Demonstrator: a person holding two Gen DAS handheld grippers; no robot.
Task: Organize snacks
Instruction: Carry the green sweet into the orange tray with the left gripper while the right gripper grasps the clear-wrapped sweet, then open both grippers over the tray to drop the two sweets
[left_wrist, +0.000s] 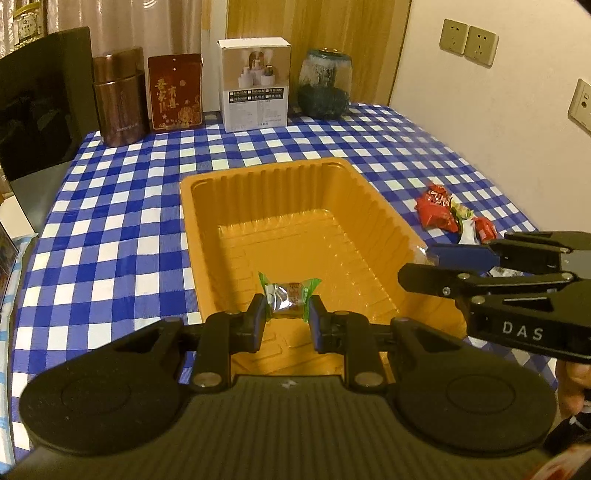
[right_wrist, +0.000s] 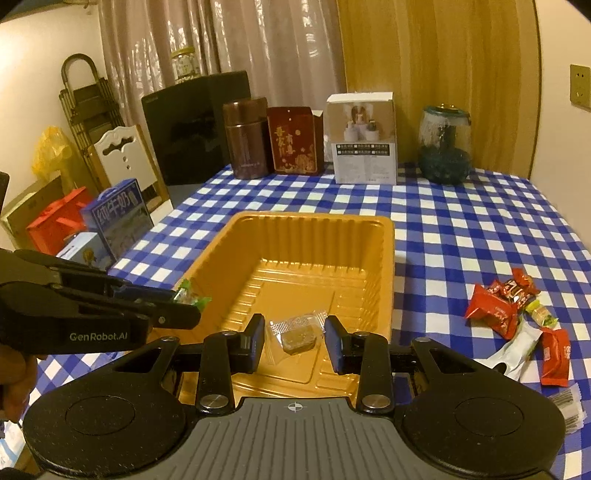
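Your left tongs (left_wrist: 286, 310) are clamped on a green-ended wrapped candy (left_wrist: 290, 295), its twisted ends sticking out past both pads so its long axis runs across the grip. Your right tongs (right_wrist: 294, 338) hold a clear packet with a brown square inside (right_wrist: 297, 334), narrow but not fully closed; the packet's edges meet both pads, and it looks pinched rather than loose.

Both snacks hang over the near end of the orange tray (left_wrist: 266, 177), which sits mid-counter with its long axis running away from you. The tray floor lies directly below and ahead of each load, so I judge the coming move to be a short lowering and a release, with nothing to reach around. The left tongs are over the tray's near left part, the right tongs over its near right part; in each wrist view the other tool crosses the side of the frame, close beside yours, so watch that they do not knock together as you let go.

Further out, toward the counter's right edge, a small heap of snacks (right_wrist: 517, 314) waits on the checked cloth (left_wrist: 129, 206): red packets, a white one, something green-yellow. The right hand is nearer to it. Along the counter's far edge stand a brown canister (left_wrist: 118, 96), a red tin (left_wrist: 175, 92), a white box (left_wrist: 255, 85) and a glass jar (left_wrist: 324, 85), all well apart from the tray.
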